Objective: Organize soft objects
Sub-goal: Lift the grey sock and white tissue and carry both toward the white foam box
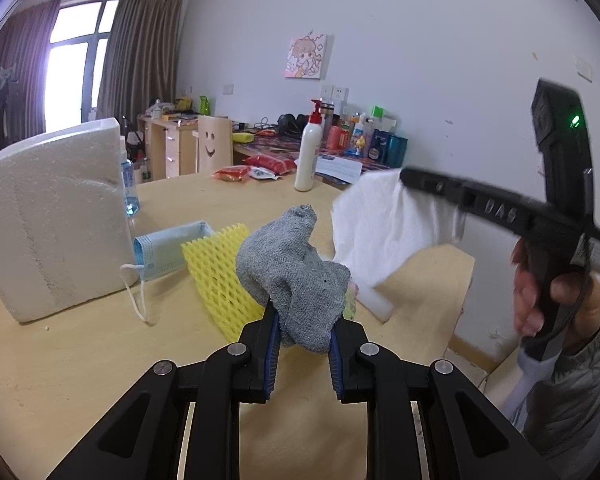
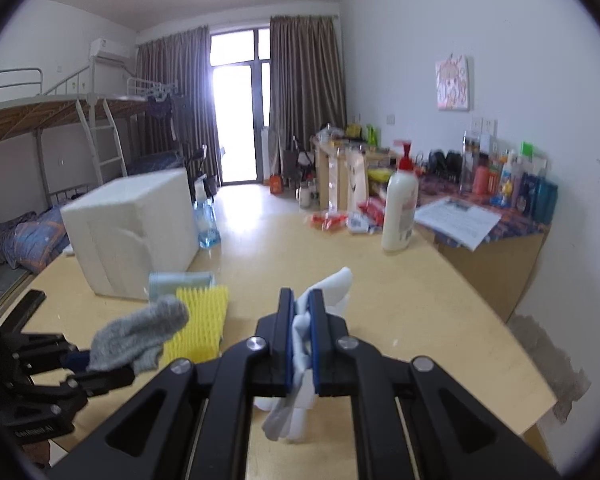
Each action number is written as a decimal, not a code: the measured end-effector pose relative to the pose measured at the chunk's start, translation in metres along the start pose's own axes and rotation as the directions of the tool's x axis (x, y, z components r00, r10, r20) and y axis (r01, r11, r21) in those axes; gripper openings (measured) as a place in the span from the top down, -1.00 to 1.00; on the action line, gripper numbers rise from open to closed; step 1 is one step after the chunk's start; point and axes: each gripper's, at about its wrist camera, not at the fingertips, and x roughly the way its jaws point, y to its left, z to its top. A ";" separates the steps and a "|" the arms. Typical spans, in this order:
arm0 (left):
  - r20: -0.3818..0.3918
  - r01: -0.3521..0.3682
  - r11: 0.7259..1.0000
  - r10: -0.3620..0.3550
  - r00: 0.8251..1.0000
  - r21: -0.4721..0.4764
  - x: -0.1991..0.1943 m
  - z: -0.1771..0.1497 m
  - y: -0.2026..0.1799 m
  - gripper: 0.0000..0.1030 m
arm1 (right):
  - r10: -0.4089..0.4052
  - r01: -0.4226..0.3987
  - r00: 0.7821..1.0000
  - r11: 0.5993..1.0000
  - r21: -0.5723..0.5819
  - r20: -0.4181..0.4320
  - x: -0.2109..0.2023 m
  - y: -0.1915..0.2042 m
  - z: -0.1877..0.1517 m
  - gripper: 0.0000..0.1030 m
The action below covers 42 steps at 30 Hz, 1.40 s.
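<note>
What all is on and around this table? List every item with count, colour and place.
Foam box: one, white, table's left side.
Face mask: one, light blue, flat beside the box.
Foam net: one, yellow, next to the mask.
Spray bottle: one, clear with blue liquid, behind the box.
Lotion bottle: one, white with red pump, table's far edge.
Snack packets: several, red, near the lotion bottle.
Table: one, light wood.
Sock: one, grey, clamped in the left gripper.
Soft sheet: one, white, hanging from the right gripper.
Left gripper: black, blue pads, shut on the sock.
Right gripper: black, shut on the sheet.
Hand: one, gripping the right gripper's handle.
</note>
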 end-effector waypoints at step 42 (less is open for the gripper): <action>0.228 -0.418 0.908 0.416 0.880 -0.042 -0.132 0.018 0.025 0.57 | 0.366 -0.352 0.920 0.929 -0.111 0.140 -0.032 0.102 0.043 0.82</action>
